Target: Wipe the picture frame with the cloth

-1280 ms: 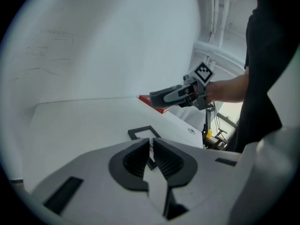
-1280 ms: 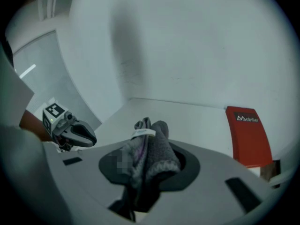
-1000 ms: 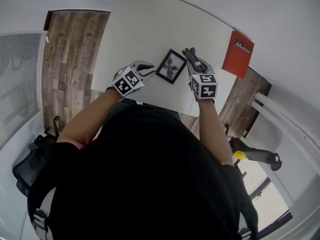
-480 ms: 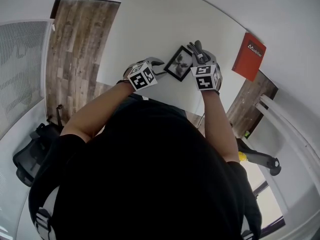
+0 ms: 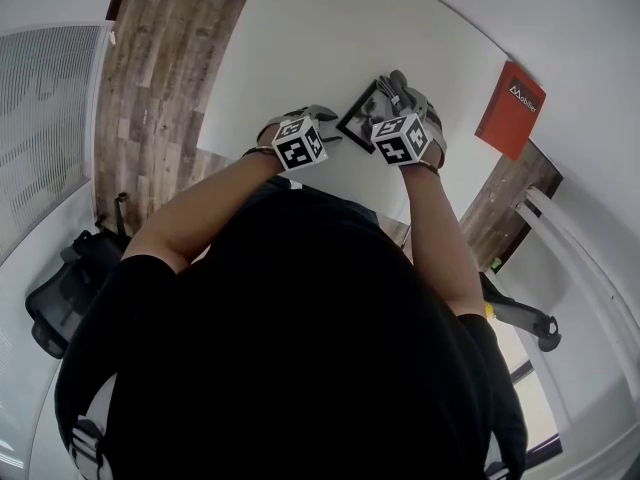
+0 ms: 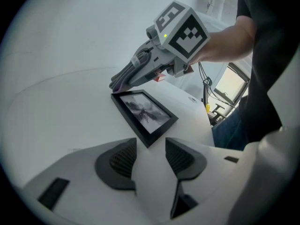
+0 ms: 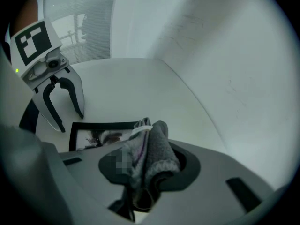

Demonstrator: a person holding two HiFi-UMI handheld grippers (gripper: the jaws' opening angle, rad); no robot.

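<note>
A black picture frame (image 5: 362, 115) with a grey print lies flat on the white table (image 5: 300, 38). In the left gripper view the frame (image 6: 144, 113) sits just ahead of my left gripper (image 6: 150, 154). Its jaws are opening and nothing is between them. My right gripper (image 7: 149, 170) is shut on a folded grey cloth (image 7: 151, 150). The cloth (image 6: 127, 77) hangs just above the frame's far corner. In the right gripper view the frame (image 7: 93, 136) lies partly behind the cloth, and the left gripper (image 7: 64, 108) stands open over its near end.
A red book (image 5: 513, 108) lies on the table's right edge. Wood floor (image 5: 150, 98) shows at the left of the table, and a dark chair (image 5: 65, 298) stands lower left. The person's dark torso hides the table's near edge.
Both grippers have sunk and closed in on the frame. The left jaws have spread apart. The right gripper has rolled and brought the cloth over the frame's far corner.
</note>
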